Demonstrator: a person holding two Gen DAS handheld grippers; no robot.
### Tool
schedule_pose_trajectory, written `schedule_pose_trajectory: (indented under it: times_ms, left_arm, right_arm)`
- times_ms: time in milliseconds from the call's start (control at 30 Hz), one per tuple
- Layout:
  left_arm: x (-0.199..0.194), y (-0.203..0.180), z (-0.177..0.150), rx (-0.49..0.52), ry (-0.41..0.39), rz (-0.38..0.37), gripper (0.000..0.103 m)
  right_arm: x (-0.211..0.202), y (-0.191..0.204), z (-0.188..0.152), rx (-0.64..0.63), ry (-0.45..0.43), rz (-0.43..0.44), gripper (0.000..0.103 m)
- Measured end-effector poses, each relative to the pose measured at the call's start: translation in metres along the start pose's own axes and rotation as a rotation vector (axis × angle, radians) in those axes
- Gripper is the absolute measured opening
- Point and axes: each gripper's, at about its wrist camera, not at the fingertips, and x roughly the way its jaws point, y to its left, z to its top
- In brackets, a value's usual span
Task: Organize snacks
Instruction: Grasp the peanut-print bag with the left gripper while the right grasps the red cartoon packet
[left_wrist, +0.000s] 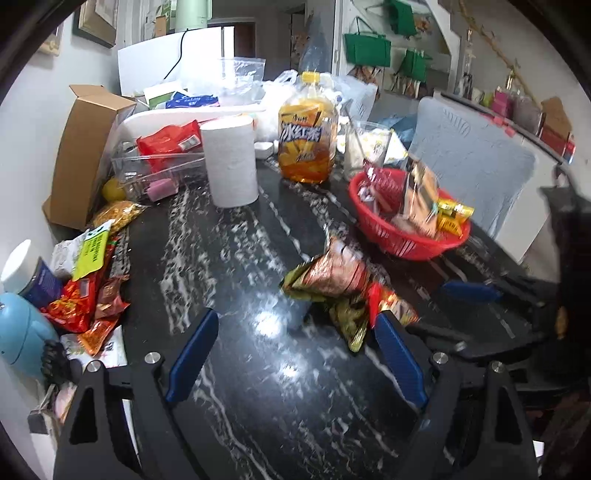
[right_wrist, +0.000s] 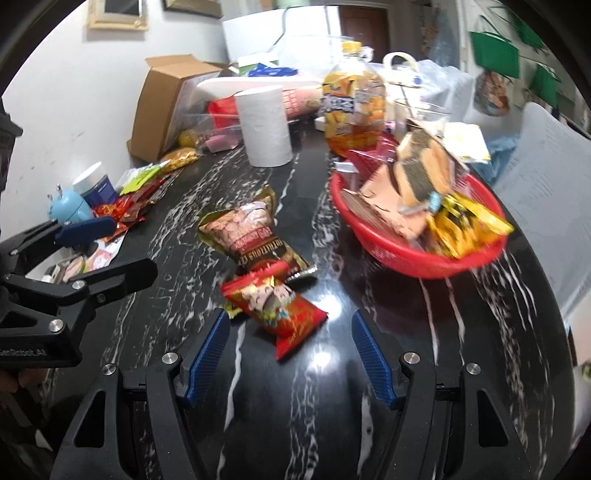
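A red basket (left_wrist: 406, 245) (right_wrist: 399, 254) holds several snack packets on the black marble table. A gold and brown nut bag (left_wrist: 332, 277) (right_wrist: 247, 229) and a small red snack packet (left_wrist: 391, 302) (right_wrist: 280, 306) lie on the table before it. My left gripper (left_wrist: 295, 325) is open and empty, its right finger beside the red packet. My right gripper (right_wrist: 290, 325) is open, its fingers either side of the red packet's near end, not closed on it. The right gripper also shows in the left wrist view (left_wrist: 476, 295), and the left one in the right wrist view (right_wrist: 107, 251).
A paper roll (left_wrist: 231, 162) (right_wrist: 266, 125), an iced tea bottle (left_wrist: 308, 136) (right_wrist: 352, 107) and a cardboard box (left_wrist: 81, 155) stand at the back. More snack packets (left_wrist: 85, 295) (right_wrist: 125, 206) lie along the left edge. A grey chair (left_wrist: 472, 162) stands behind the basket.
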Motion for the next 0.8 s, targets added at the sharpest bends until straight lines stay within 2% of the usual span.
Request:
schedule_pose_trajectory:
  times_ms: [200,467,533,567,667,800]
  left_arm:
    - [0.014,0.001,0.012,0.014,0.027,0.018,0.087]
    - [0.03,-0.001,0.02,-0.019,0.056,-0.03,0.087]
    - [0.035,-0.006,0.02,-0.019,0.068,-0.04,0.087]
    - [0.037,-0.008,0.019,-0.018,0.078,-0.044,0.087]
    - [0.046,-0.015,0.019,-0.024,0.105,-0.064,0.087]
    - [0.056,-0.02,0.022,-0.056,0.128,-0.073,0.087]
  right_arm:
    - [0.021,0.002,0.01,-0.042,0.039,0.054,0.069]
    - [0.039,0.001,0.012,-0.071,0.073,0.056,0.068]
    - [0.042,0.0,0.011,-0.076,0.08,0.069,0.054]
    - [0.044,-0.001,0.009,-0.082,0.099,0.067,0.042]
    - [0.045,-0.005,0.006,-0.073,0.107,0.041,0.036]
    - [0.037,-0.024,0.001,0.001,0.09,0.028,0.034]
